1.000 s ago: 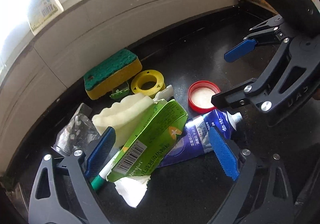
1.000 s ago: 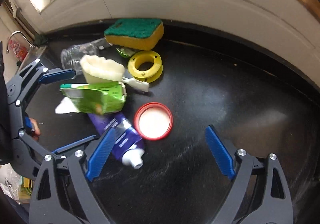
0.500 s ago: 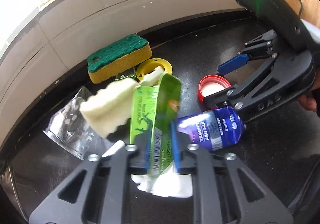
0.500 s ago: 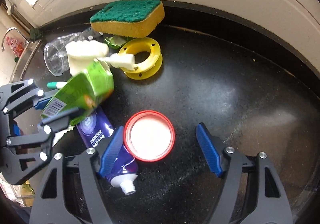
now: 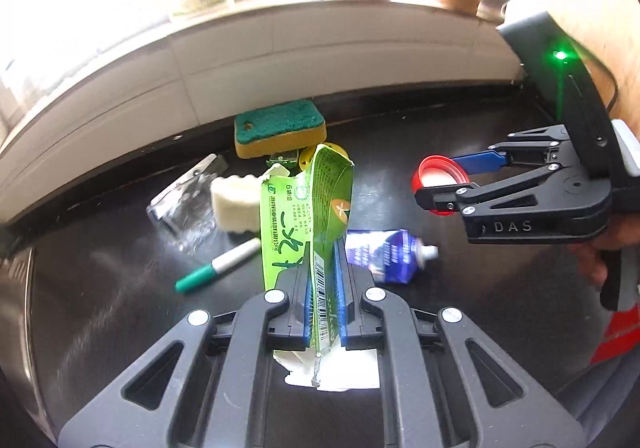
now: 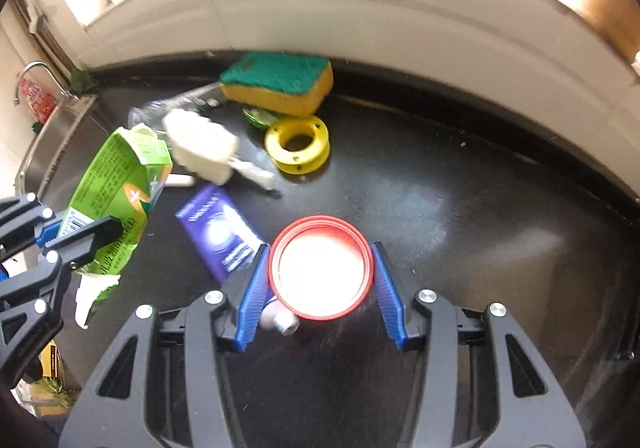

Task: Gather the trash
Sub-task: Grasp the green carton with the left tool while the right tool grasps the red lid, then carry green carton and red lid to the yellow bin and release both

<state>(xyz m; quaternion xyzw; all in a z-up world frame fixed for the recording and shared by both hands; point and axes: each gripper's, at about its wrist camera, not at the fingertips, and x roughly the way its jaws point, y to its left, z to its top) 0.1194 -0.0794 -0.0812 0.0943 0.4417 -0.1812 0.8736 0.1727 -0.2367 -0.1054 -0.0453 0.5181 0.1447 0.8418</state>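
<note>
My left gripper (image 5: 322, 288) is shut on a flattened green carton (image 5: 306, 207) and holds it upright above the black counter (image 5: 460, 328); it also shows in the right wrist view (image 6: 120, 183). My right gripper (image 6: 318, 284) is shut on a red lid (image 6: 322, 266) with a white inside, its blue pads touching both rims. The lid also shows in the left wrist view (image 5: 438, 177). A purple toothpaste tube (image 5: 384, 254) lies on the counter between the two grippers.
A green-and-yellow sponge (image 5: 280, 127) lies by the back wall, with a yellow ring (image 6: 298, 143), a white foam piece (image 5: 236, 201), a clear plastic wrapper (image 5: 184, 203) and a green marker (image 5: 218, 266) nearby. Crumpled white paper (image 5: 332, 368) lies under my left gripper. A steel sink (image 6: 60, 135) is at left.
My left gripper closed on the green carton and lifted it upright. My right gripper moved forward and closed on the red lid.
</note>
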